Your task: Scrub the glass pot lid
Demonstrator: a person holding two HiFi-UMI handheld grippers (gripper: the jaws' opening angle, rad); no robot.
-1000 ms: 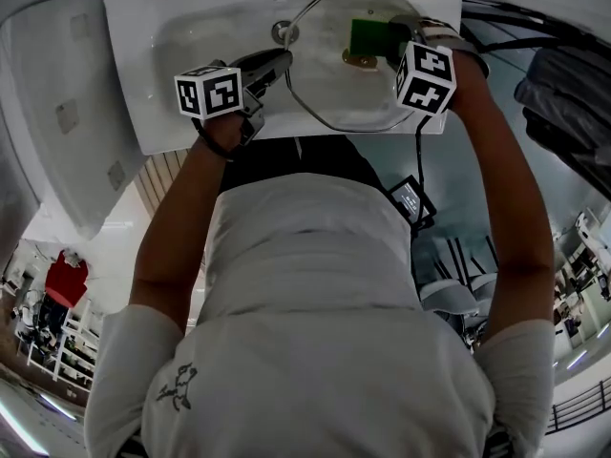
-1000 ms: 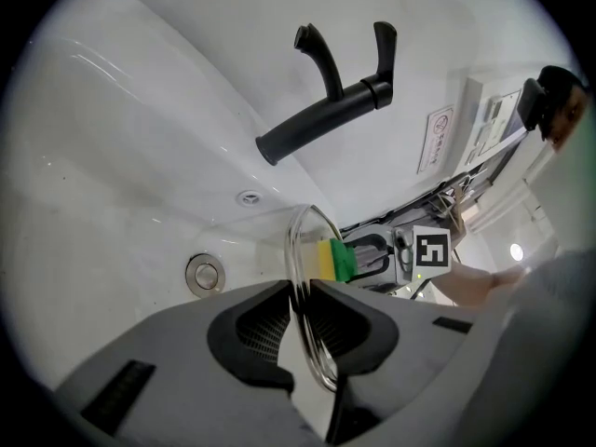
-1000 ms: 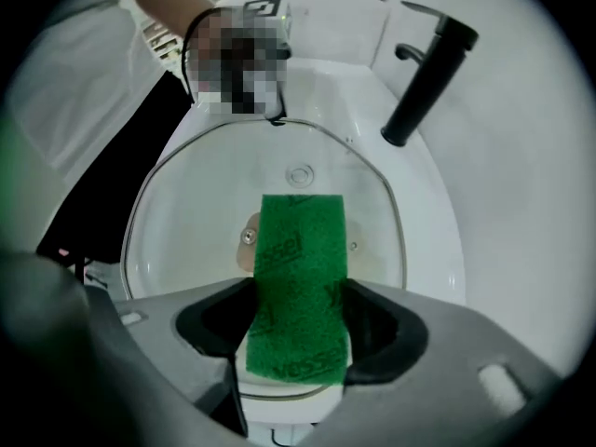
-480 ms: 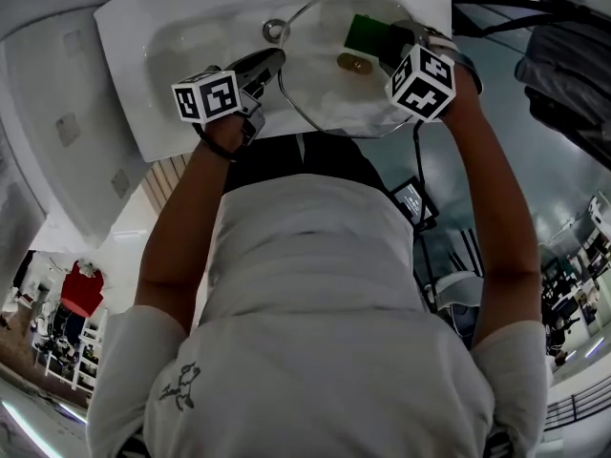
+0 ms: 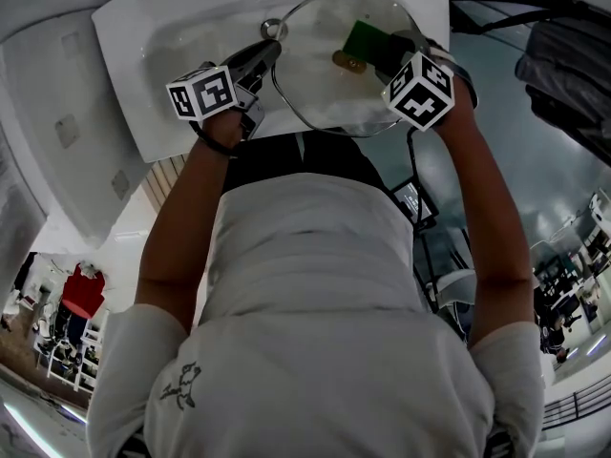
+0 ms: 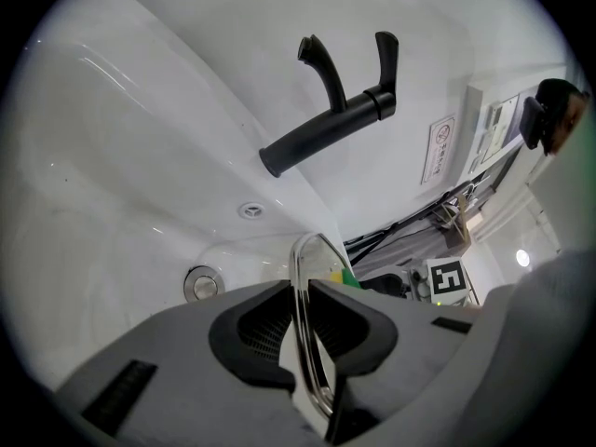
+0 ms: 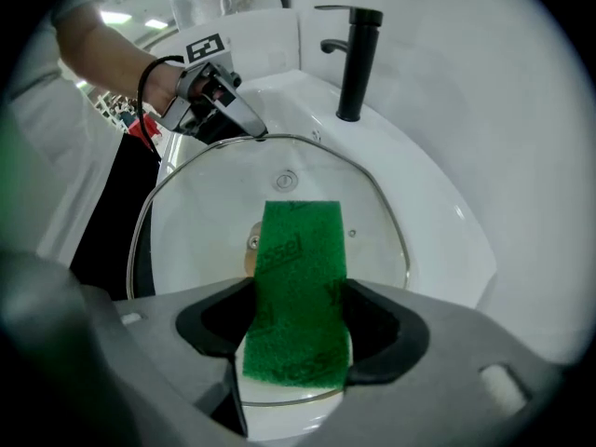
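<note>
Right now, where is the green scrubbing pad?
In the head view the green pad is at the upper right, clamped in the right gripper and flat against the glass lid beside its brass centre piece, over the white sink.

The green pad (image 7: 300, 287) carries darker green lettering, printed more than once along its length; only the ending "ssel" reads clearly, and the letters before it are unsure. The left cube (image 5: 202, 93) and the right cube (image 5: 420, 89) each bear black-and-white square coded markers, with no letters or numbers on them. Near the tap (image 6: 326, 128) a white sticker (image 6: 440, 147) shows a small red round sign with lines of print too small to read, and the shirt (image 5: 286, 284) has a small dark drawn emblem (image 5: 179, 386) without readable words.
</note>
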